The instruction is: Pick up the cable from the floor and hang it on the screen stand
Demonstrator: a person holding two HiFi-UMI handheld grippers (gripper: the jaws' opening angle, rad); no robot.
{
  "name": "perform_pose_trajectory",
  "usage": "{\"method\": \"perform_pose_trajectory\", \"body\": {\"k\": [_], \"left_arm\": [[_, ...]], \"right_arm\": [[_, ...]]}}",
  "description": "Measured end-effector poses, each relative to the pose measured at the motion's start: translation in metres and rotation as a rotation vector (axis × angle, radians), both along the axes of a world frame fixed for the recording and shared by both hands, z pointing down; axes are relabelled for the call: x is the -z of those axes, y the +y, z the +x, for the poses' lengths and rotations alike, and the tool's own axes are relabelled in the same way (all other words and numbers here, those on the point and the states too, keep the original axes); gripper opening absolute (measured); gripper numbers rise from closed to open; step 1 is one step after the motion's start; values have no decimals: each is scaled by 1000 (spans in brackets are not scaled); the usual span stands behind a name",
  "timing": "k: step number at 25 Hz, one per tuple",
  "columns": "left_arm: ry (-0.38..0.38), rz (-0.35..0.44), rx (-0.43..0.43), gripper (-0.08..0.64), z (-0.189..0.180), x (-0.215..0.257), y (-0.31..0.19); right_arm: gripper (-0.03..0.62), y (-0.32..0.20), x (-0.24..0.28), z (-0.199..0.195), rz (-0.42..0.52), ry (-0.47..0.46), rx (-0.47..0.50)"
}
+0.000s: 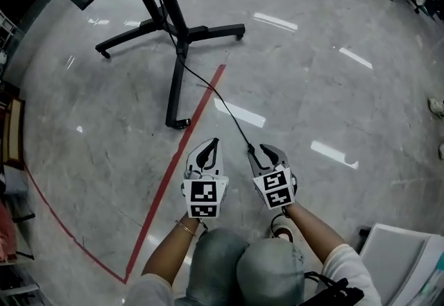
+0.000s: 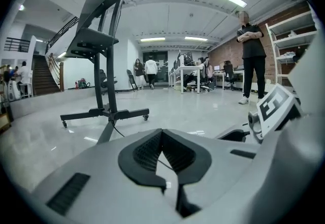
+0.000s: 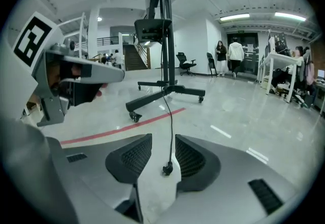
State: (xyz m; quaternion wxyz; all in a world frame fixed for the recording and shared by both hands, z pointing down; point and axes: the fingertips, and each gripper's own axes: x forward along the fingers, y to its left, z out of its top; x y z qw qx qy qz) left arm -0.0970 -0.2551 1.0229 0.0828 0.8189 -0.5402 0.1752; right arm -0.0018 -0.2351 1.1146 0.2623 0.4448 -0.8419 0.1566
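Cable [image 1: 222, 105] trails from the post of the screen stand [image 1: 170, 3] over the grey floor [image 1: 326, 89], crossing a red line [image 1: 182, 152] painted there; its black plug end [image 3: 167, 169] sits between the jaws of the right tongs [image 3: 163, 141], which stand apart and do not press on it; the left tongs [image 2: 162, 132] are closed on nothing, just beside the right ones; both are low over the floor in front of the person's knees [image 1: 243, 263].
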Motion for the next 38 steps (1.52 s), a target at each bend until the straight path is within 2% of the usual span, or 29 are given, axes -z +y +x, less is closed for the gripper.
{"method": "perform_pose_trajectory", "body": {"k": [3, 8, 16, 21, 27, 35, 38], "left_arm": [[-7, -2, -20, 5, -3, -26, -5], [2, -15, -10, 3, -9, -61, -13], [34, -63, 16, 5, -9, -100, -12], [48, -66, 37, 5, -13, -105, -15], [59, -65, 61, 3, -21, -108, -17], [55, -83, 50, 5, -21, -115, -12], [52, -77, 43, 3, -20, -112, -12]], "right_arm": [[140, 0, -51, -4, -42, 43, 8], [145, -11, -105, -2, -83, 86, -8], [147, -30, -154, -4, -173, 123, -31], [147, -34, -168, -6, -214, 149, -44], [146, -35, -178, -10, -258, 135, -78], [146, -34, -177, -10, -265, 130, -92], [146, -30, -169, -7, -238, 114, -98]]}}
